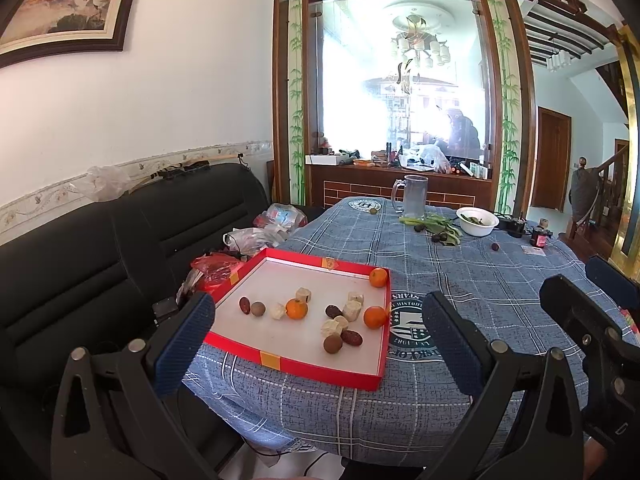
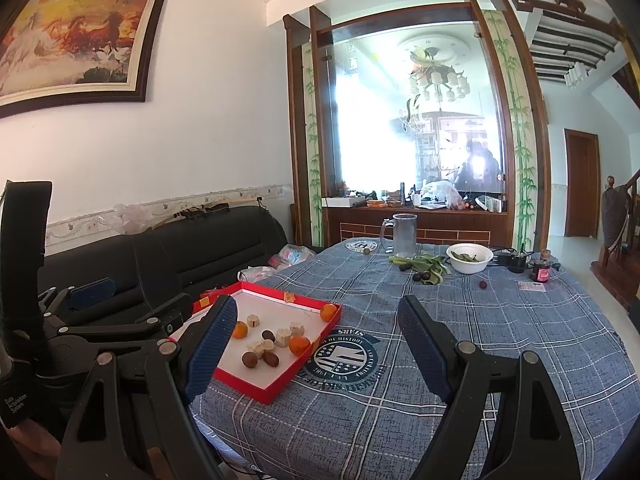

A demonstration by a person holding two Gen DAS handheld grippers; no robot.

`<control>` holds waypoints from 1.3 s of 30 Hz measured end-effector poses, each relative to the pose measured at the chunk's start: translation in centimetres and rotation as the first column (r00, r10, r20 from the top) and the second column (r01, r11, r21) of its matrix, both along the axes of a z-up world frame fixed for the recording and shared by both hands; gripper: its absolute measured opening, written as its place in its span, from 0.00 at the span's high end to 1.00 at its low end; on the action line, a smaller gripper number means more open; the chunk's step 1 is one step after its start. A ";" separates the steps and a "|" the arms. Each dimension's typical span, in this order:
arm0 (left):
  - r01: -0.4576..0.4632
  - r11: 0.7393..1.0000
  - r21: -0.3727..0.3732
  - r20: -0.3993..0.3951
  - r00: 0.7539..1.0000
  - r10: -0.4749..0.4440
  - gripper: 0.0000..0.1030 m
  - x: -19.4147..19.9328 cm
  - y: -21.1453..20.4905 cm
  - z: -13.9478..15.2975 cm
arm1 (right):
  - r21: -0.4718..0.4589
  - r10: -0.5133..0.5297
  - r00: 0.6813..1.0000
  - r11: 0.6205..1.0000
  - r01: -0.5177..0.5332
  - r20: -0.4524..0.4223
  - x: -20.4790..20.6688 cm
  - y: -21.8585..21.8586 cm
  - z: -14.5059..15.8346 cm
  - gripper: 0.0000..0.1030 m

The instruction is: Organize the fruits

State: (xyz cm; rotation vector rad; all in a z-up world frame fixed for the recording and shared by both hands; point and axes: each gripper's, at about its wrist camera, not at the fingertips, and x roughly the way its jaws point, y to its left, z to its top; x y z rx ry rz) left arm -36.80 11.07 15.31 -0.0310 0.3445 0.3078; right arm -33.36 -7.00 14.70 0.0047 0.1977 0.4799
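Observation:
A shallow red tray lies on the near left of the table. It holds three small oranges, dark red dates, brown round longans and pale cut chunks. My left gripper stands open before the tray, nothing between its fingers. My right gripper is open too, over the tablecloth just right of the tray, and empty. The left gripper's body shows at the left of the right wrist view.
A blue checked tablecloth covers the table. Farther back stand a glass mug, a white bowl, green leaves with dark fruits and a small jar. A black sofa with plastic bags lies left.

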 end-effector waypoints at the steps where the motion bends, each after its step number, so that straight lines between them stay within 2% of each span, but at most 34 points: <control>1: 0.003 1.000 0.000 0.000 1.000 -0.003 0.00 0.0 0.1 0.0 | -0.002 0.002 1.000 1.000 -0.002 0.002 0.0 0.0 0.0 0.20; 11: 0.004 1.000 -0.002 -0.001 1.000 -0.004 0.00 0.0 0.2 0.0 | -0.025 0.013 1.000 1.000 -0.012 0.028 -0.3 0.2 0.1 0.20; 39: -0.005 1.000 -0.008 -0.004 1.000 0.005 0.00 -0.2 0.5 -0.3 | -0.031 0.026 1.000 0.999 -0.025 0.015 -0.2 0.5 0.1 0.20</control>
